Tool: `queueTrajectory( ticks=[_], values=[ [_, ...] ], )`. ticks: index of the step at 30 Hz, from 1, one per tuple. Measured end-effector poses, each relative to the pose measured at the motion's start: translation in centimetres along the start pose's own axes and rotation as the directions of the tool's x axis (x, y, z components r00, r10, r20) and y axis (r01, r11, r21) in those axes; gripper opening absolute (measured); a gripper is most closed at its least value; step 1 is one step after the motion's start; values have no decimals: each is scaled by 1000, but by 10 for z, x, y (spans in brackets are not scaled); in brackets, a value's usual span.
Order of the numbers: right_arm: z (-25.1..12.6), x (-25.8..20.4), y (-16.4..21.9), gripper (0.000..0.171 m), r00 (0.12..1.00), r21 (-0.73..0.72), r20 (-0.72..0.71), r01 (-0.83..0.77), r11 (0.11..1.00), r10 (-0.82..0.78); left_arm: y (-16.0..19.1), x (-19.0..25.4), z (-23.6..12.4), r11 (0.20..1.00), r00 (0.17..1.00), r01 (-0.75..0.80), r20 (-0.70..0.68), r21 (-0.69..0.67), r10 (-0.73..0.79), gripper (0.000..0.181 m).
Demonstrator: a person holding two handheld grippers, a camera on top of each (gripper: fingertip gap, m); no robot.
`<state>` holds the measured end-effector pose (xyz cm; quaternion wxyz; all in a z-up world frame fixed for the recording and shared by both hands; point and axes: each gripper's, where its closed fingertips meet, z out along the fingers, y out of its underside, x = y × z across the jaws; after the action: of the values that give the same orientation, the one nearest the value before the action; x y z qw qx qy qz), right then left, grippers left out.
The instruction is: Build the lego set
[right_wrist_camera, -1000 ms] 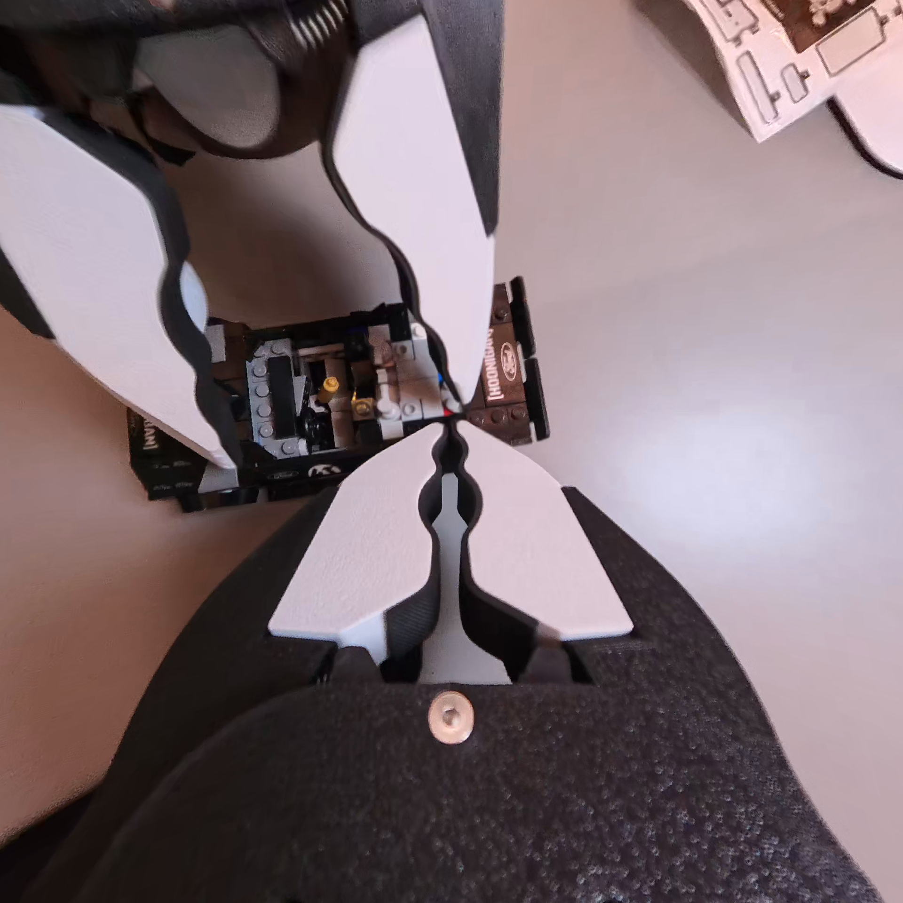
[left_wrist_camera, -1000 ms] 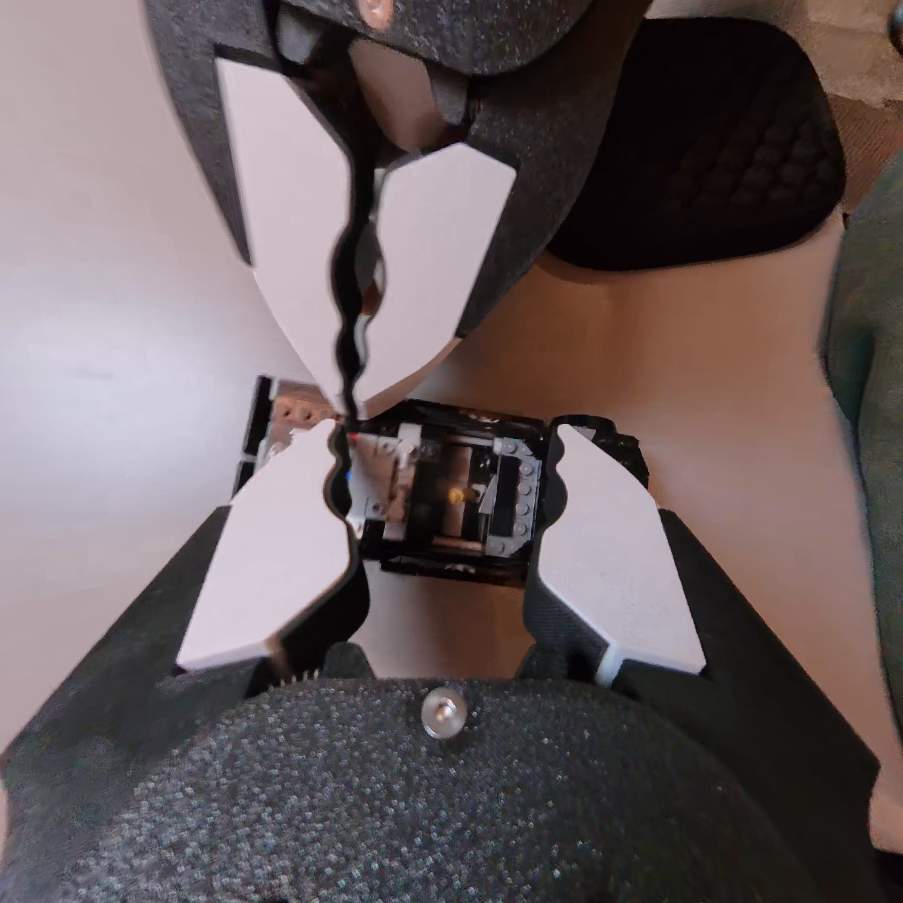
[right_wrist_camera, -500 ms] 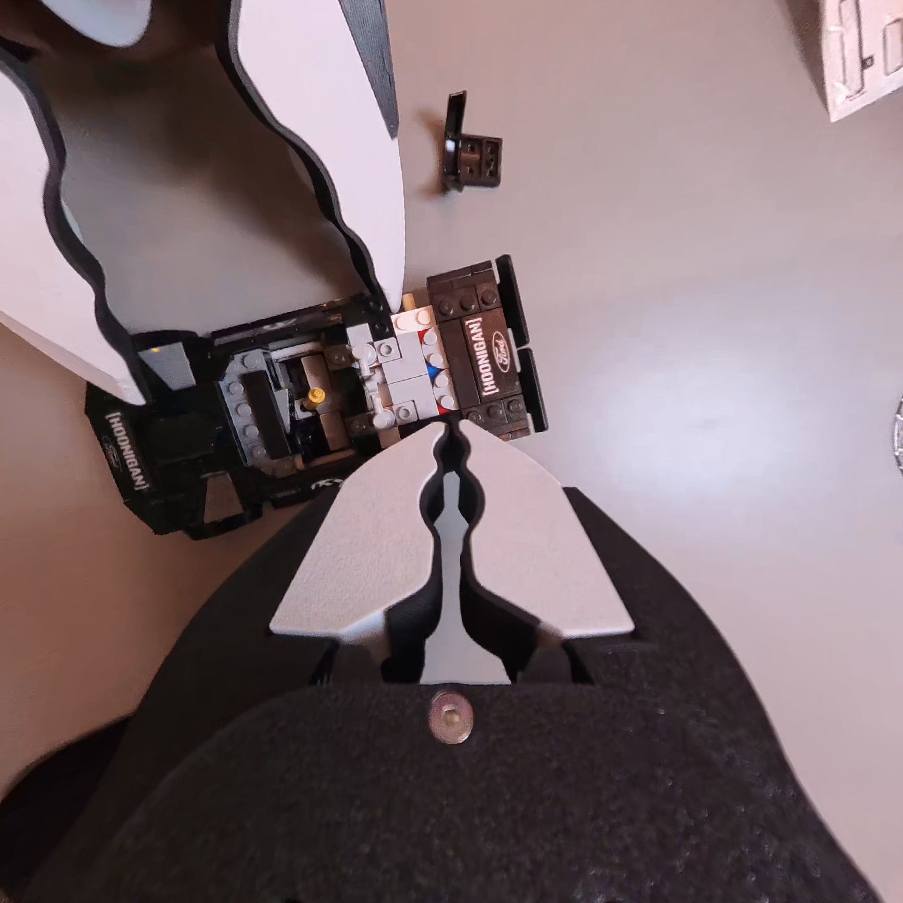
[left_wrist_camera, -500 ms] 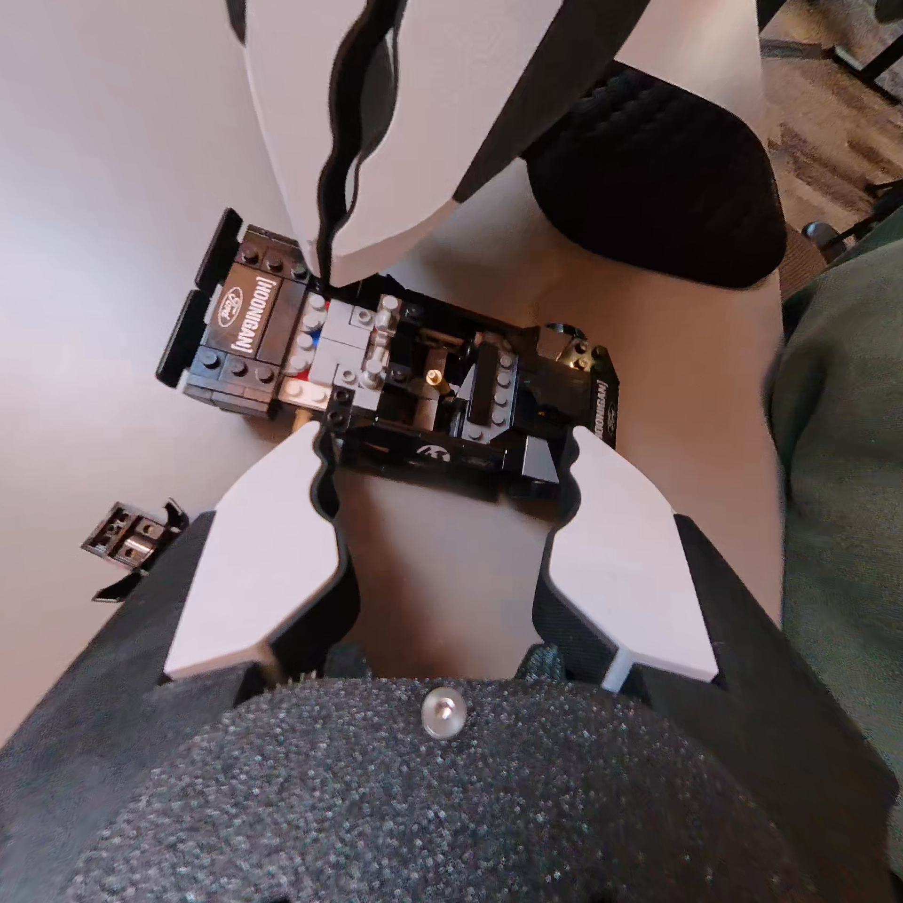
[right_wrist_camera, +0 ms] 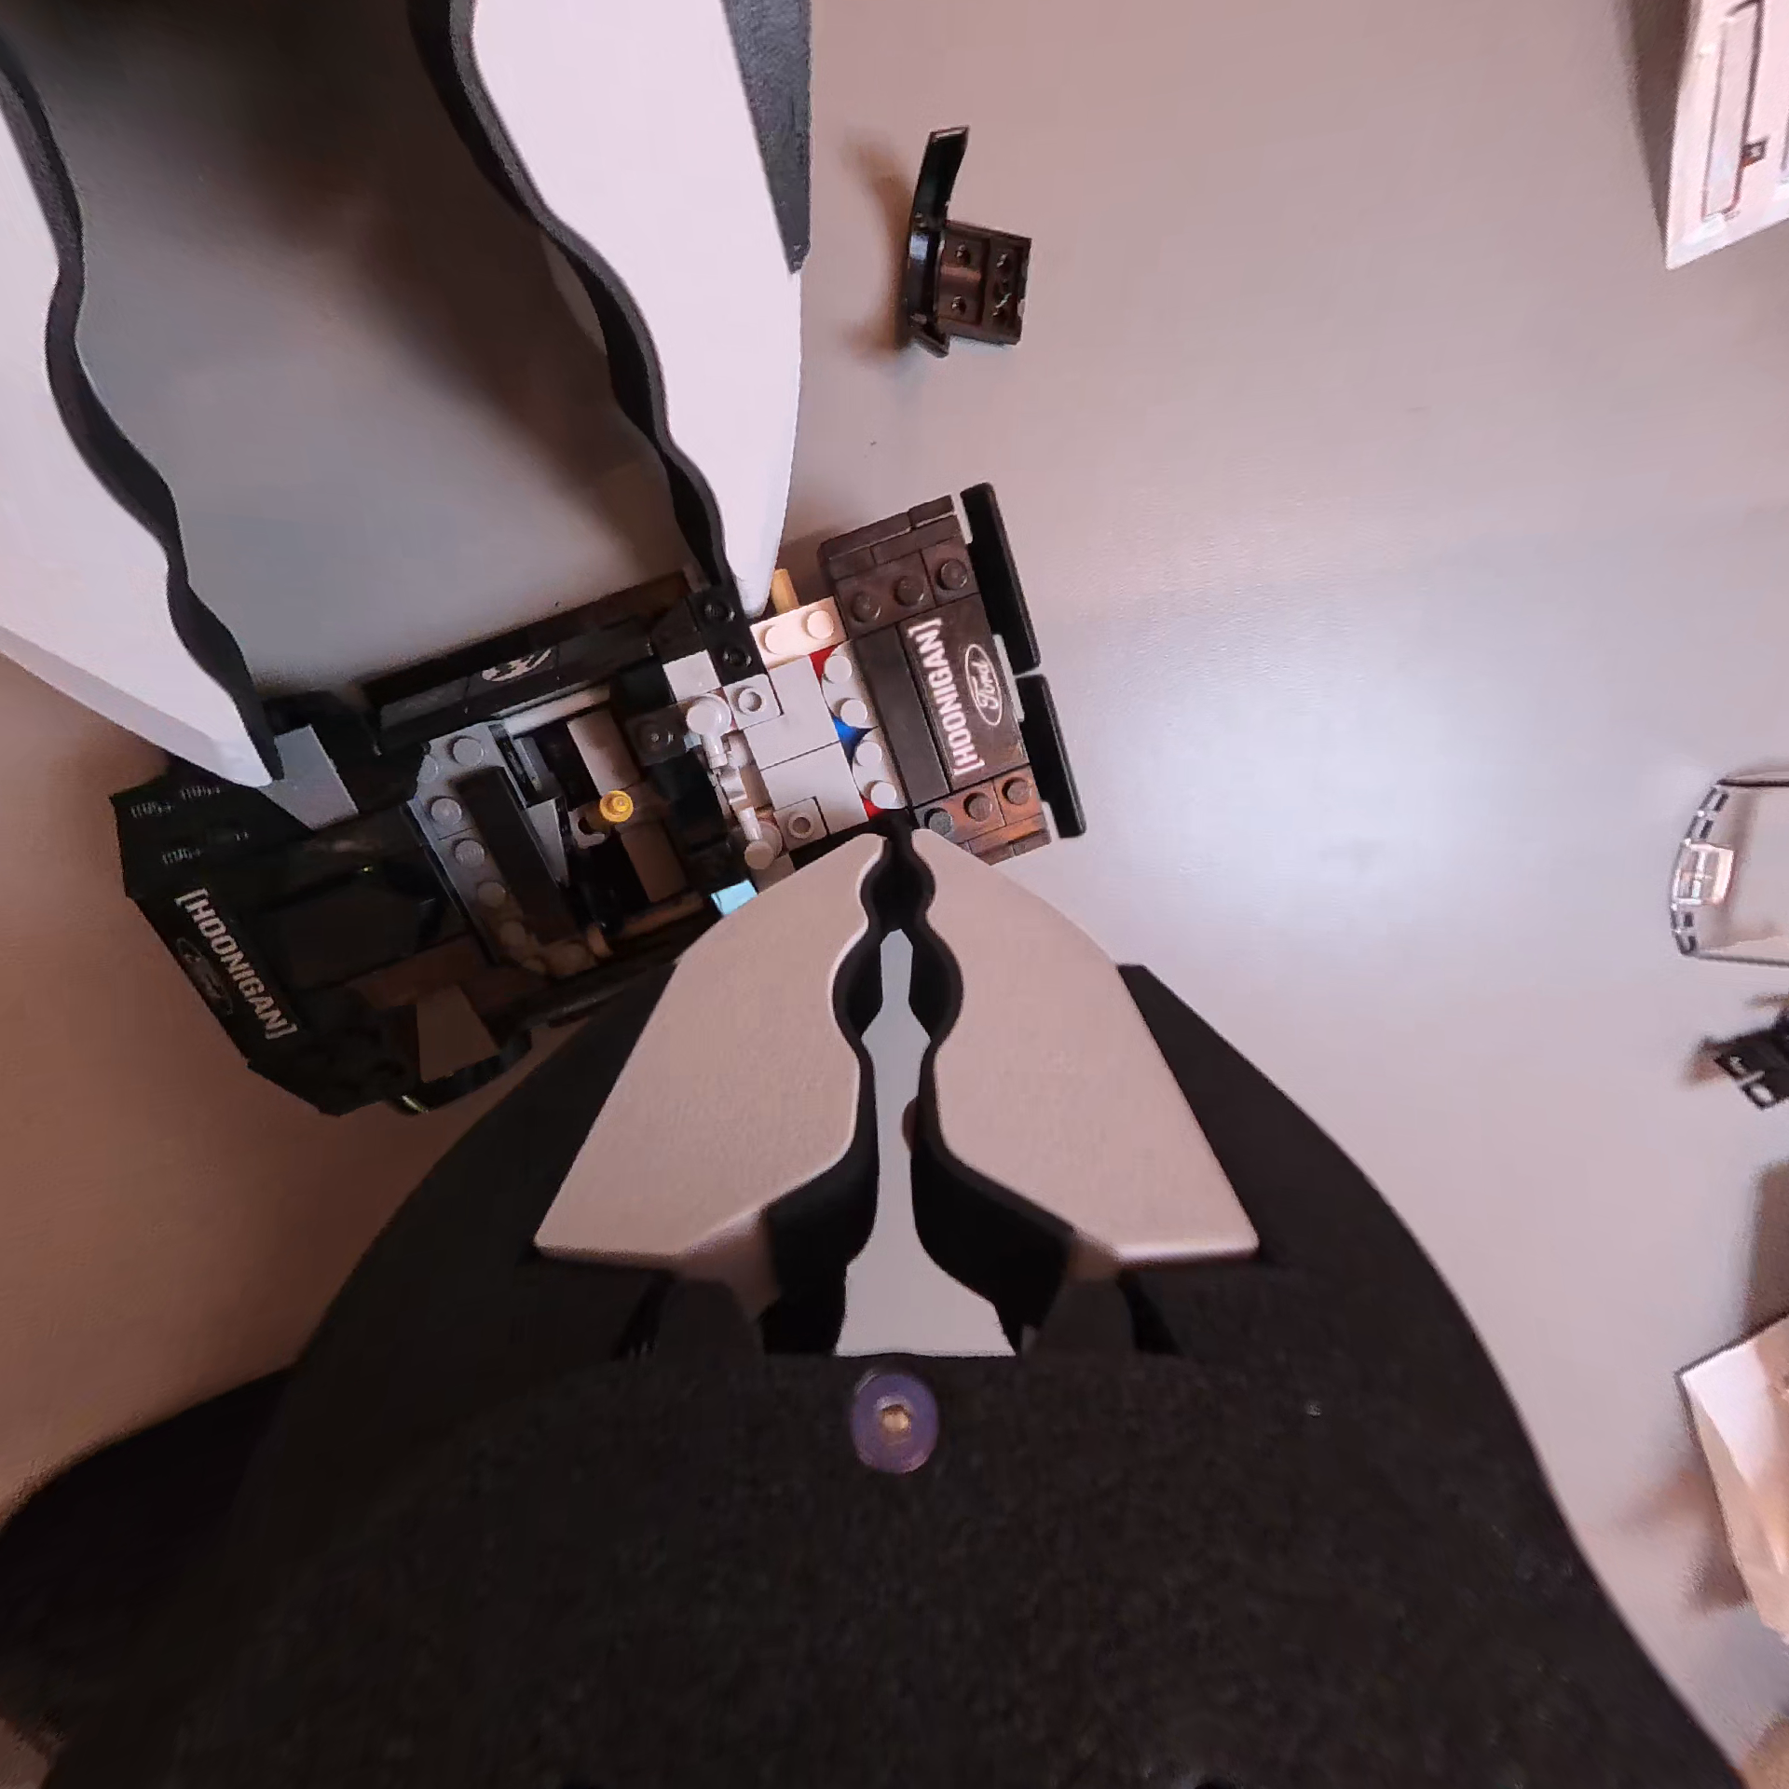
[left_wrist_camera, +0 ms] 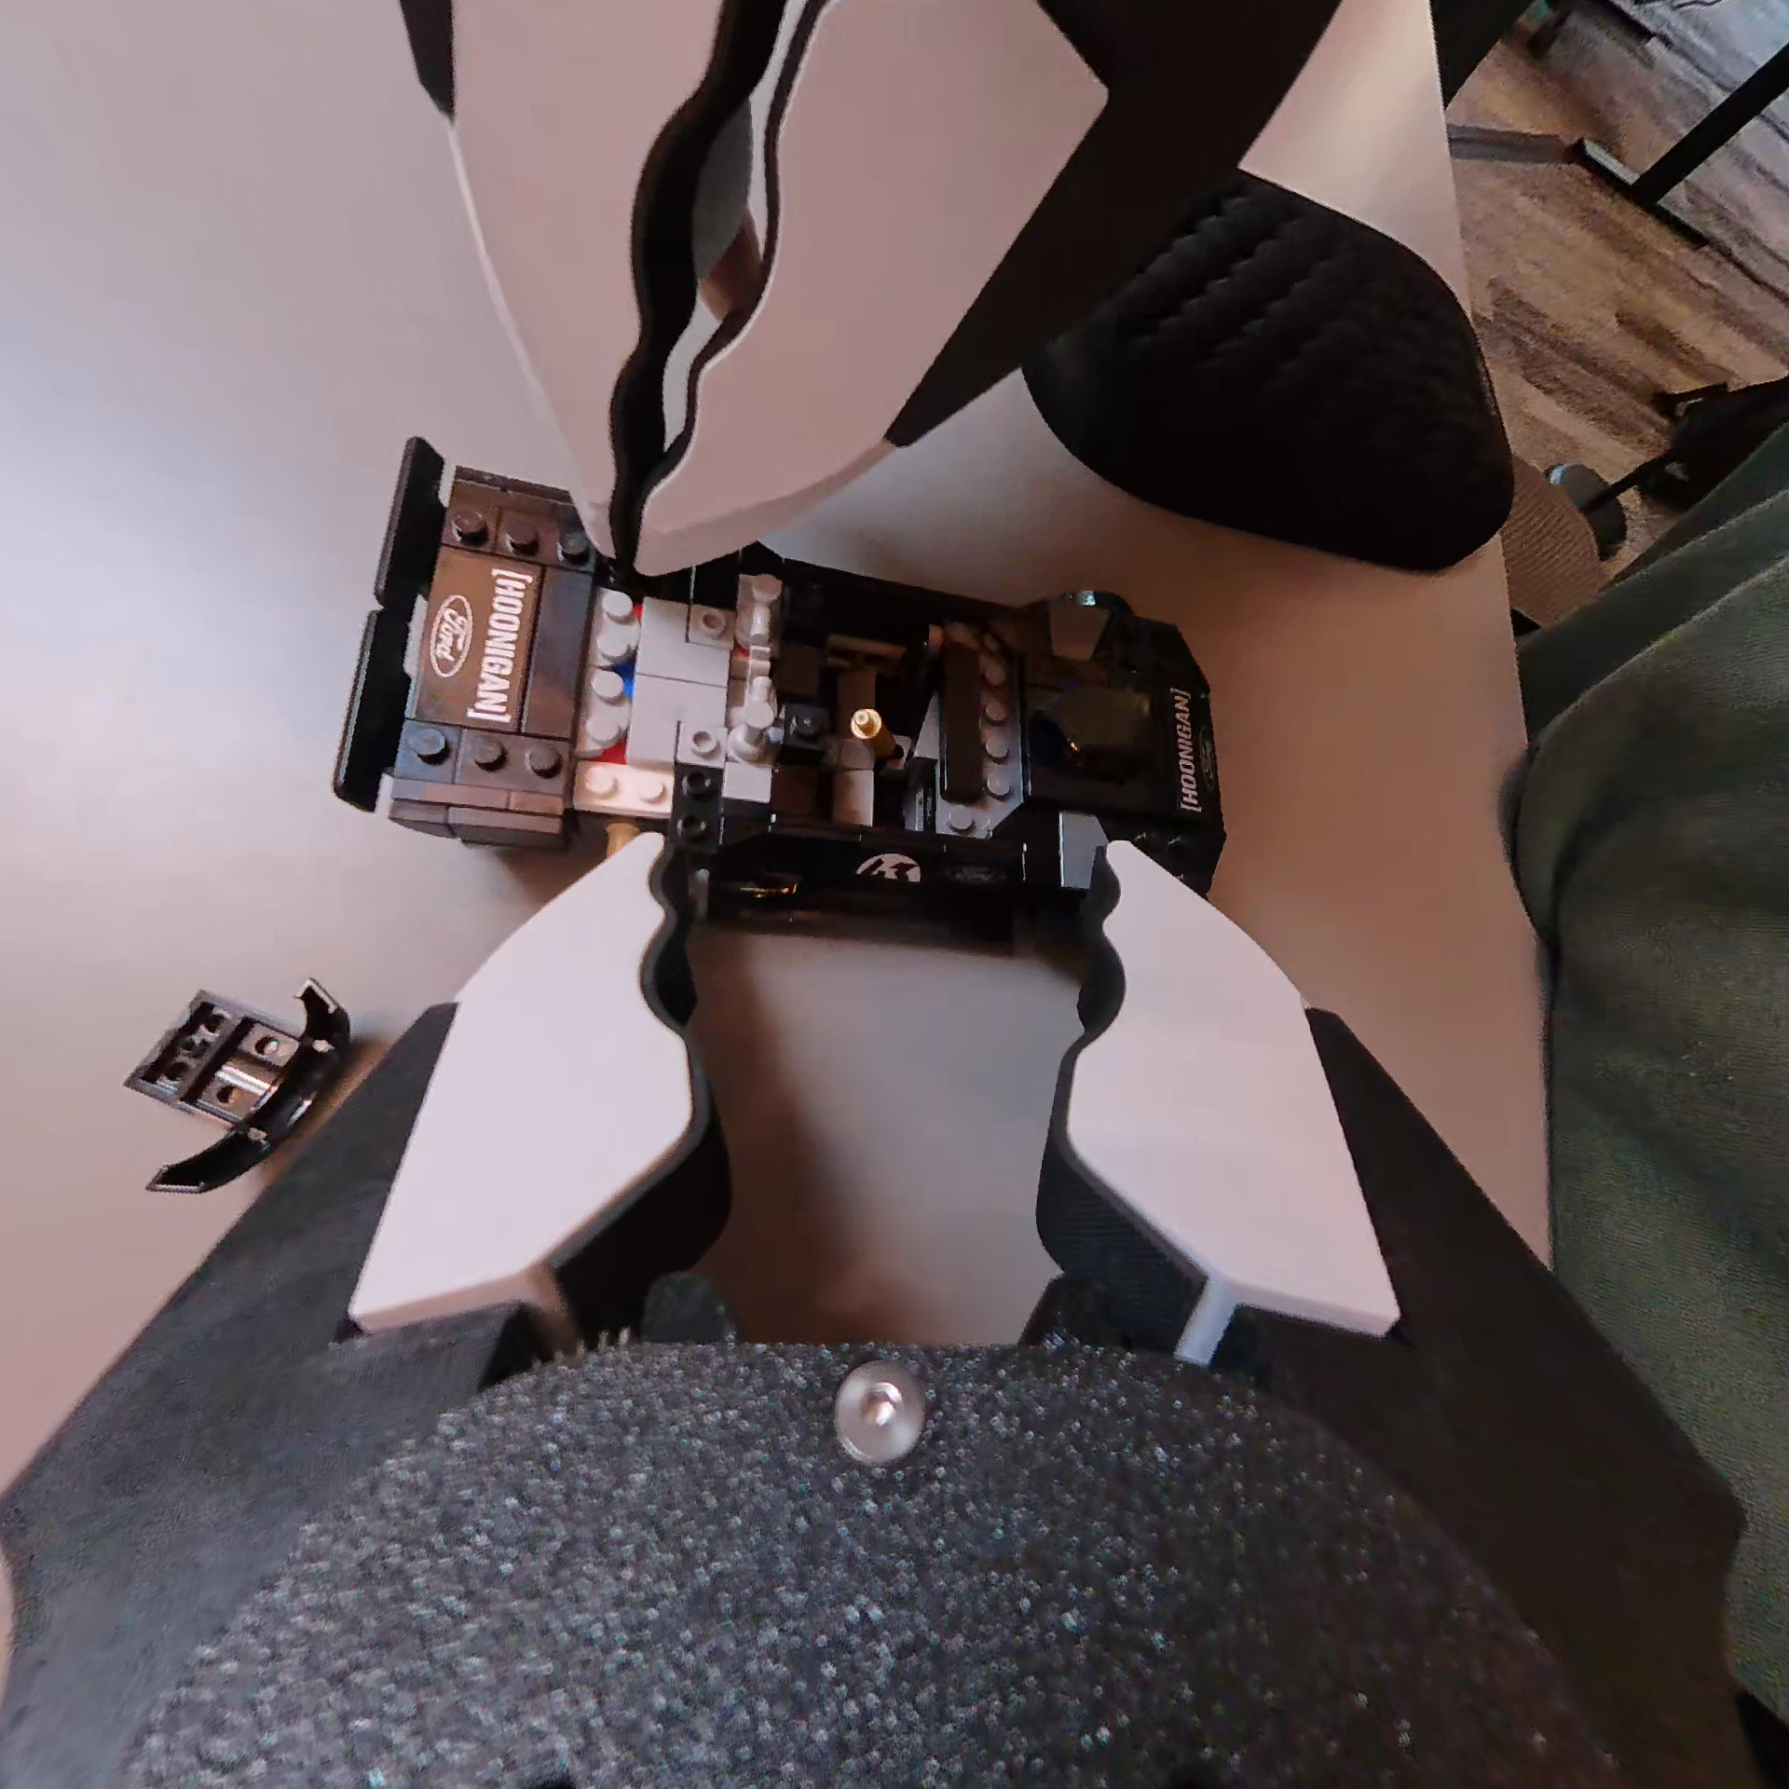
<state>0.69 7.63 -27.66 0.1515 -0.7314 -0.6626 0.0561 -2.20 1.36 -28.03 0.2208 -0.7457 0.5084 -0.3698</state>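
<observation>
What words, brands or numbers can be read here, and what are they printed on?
I won't repeat the writing, only where it stands.
Toy car, black end tile: white lettering and an oval badge, legible.
Opposite black end: white lettering, legible.
Side panel: small white marks, too small to read.
Paper sheet: printed drawings, blurred.

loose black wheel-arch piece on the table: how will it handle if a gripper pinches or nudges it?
The black wheel-arch piece looks like small, glossy hard plastic, so probably stiff, light, and apt to slide on the smooth table if nudged. Its thin curved fender overhangs the studded block, so a pinch there may twist or flick it; the block likely grips better.
</observation>
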Motion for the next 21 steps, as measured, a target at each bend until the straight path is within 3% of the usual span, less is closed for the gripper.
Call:
queueTrajectory(
  ticks=[5,10,16,17,21],
  values=[
    [-13,9,1,0,985,195,-47,-154,969,166,-3,2,3,1000,1000,1,-13,28,0,89],
    [-54,15,11,0,927,496,16,-334,802,376,-5,4,6,999,999,-31,-14,41,31,93],
    [-57,-3,38,0,869,625,26,-400,671,494,-13,6,13,997,998,-48,-38,55,51,93],
    [-57,-5,40,21,865,638,29,-402,656,502,-14,6,15,997,997,-57,-40,53,59,93],
    [-59,-1,44,33,847,688,-12,-378,619,531,-22,5,16,992,994,-103,-28,77,105,94]
  ],
)
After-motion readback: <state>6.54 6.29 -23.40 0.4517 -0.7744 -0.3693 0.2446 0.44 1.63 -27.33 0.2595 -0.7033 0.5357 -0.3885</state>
